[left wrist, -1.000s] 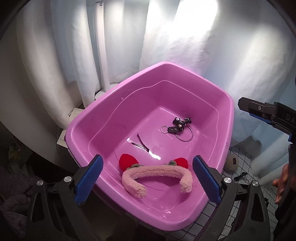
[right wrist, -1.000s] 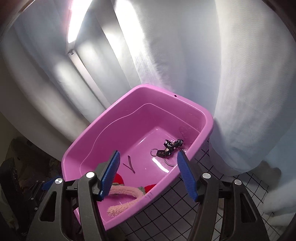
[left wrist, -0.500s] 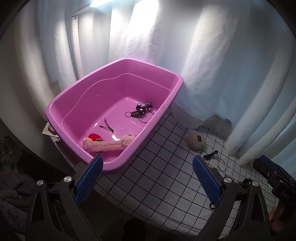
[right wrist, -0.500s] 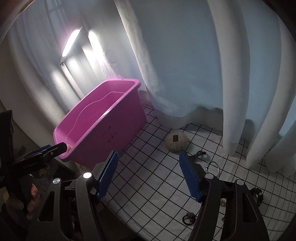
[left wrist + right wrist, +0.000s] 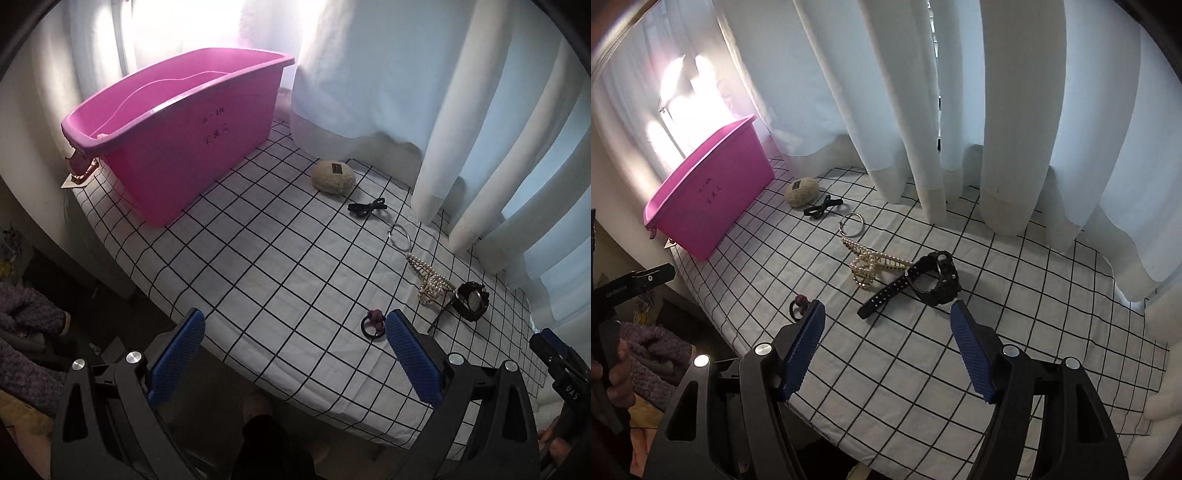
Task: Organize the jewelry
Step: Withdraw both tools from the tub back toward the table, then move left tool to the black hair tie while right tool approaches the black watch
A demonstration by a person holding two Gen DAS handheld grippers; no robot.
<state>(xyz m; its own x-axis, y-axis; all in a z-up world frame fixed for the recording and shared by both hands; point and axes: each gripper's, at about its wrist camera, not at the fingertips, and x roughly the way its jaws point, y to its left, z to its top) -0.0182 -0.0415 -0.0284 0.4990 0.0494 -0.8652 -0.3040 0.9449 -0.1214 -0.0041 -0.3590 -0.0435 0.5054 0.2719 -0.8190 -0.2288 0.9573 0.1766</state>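
Note:
A pink bin (image 5: 177, 122) stands at the table's left end; it also shows in the right wrist view (image 5: 705, 199). On the checked cloth (image 5: 280, 266) lie a beige fuzzy clip (image 5: 333, 177), a black hair tie (image 5: 367, 207), a metal ring (image 5: 399, 236), a pearl clip (image 5: 430, 280), a black watch (image 5: 471, 301) and a small dark hair tie (image 5: 373, 323). My left gripper (image 5: 293, 341) is open and empty at the front edge, beside the small hair tie. My right gripper (image 5: 888, 334) is open and empty, just in front of the watch (image 5: 931, 277) and pearl clip (image 5: 868, 264).
White curtains (image 5: 960, 110) hang along the table's back edge and rest on the cloth. The table's front edge drops to a dark floor with purple fabric (image 5: 26, 332) at the left. A card (image 5: 79, 179) lies by the bin's left end.
Both grippers have swung away from above the bin, to the right and lower, and now face the loose items on the cloth. Both stayed open.

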